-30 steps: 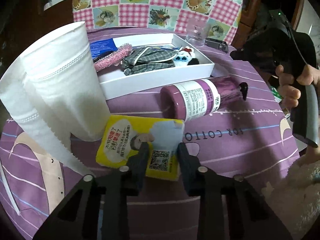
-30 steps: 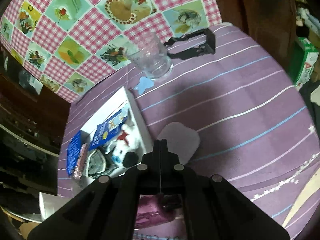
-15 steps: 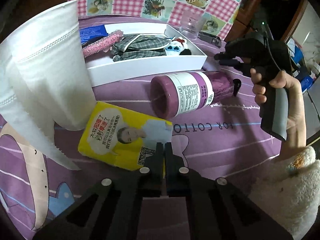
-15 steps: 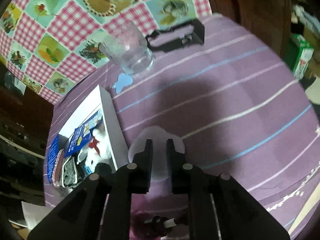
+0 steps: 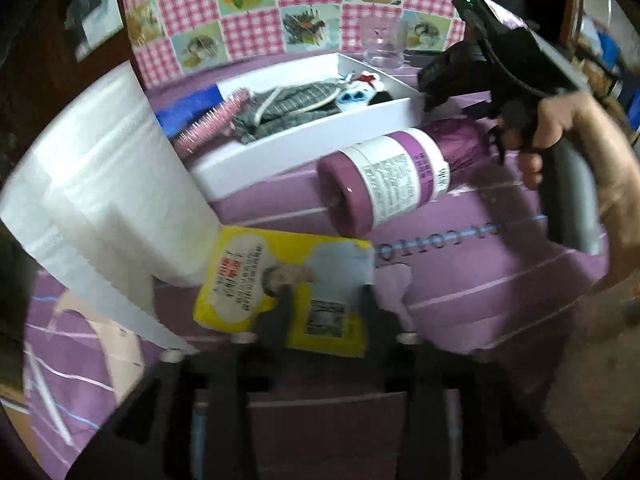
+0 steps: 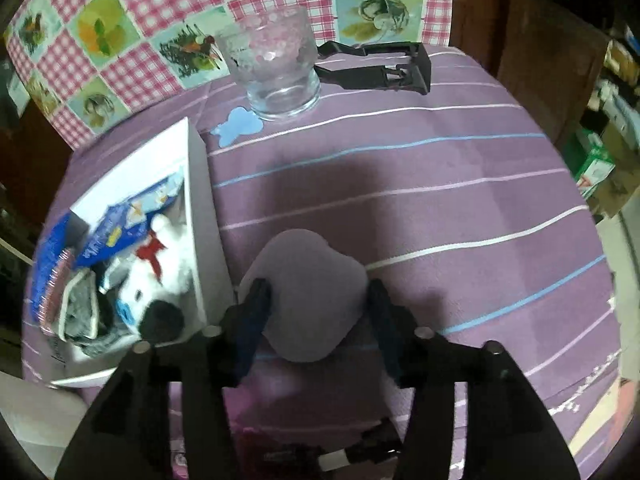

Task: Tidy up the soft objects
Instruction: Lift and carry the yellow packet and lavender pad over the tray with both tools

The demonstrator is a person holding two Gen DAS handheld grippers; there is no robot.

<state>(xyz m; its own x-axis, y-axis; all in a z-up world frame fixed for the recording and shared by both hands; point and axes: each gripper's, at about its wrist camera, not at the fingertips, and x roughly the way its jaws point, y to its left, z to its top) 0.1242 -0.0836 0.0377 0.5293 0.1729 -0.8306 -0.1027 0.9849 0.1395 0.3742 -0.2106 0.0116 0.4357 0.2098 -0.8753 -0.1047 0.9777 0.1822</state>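
A purple striped tablecloth [image 6: 460,208] covers the table, with a pink checked cloth [image 6: 132,40] hanging at twelve o'clock behind it. In the left wrist view a big white paper roll [image 5: 108,184] stands at nine o'clock, and a white tray [image 5: 304,140] lies toward twelve, holding a grey plaid cloth [image 5: 288,108], a pink roller [image 5: 212,124] and a small white plush [image 6: 160,276]. A purple bottle [image 5: 396,184] lies on its side at about one o'clock, just beside the tray.

The left gripper [image 5: 326,308] has its jaws about half open, just widened, with the yellow tissue pack [image 5: 288,284] lying between the fingertips on the cloth — the pads do not press it. The pack touches the foot of the paper roll.

The right gripper [image 6: 316,300], held in a hand [image 5: 580,148], has likewise just been opening to about half; the pale grey soft pad [image 6: 308,292] sits between its fingers, flat on the cloth just beside the tray's wall, ungripped. A clear glass [image 6: 276,64] stands at twelve o'clock, with a black clamp [image 6: 380,66] at one.
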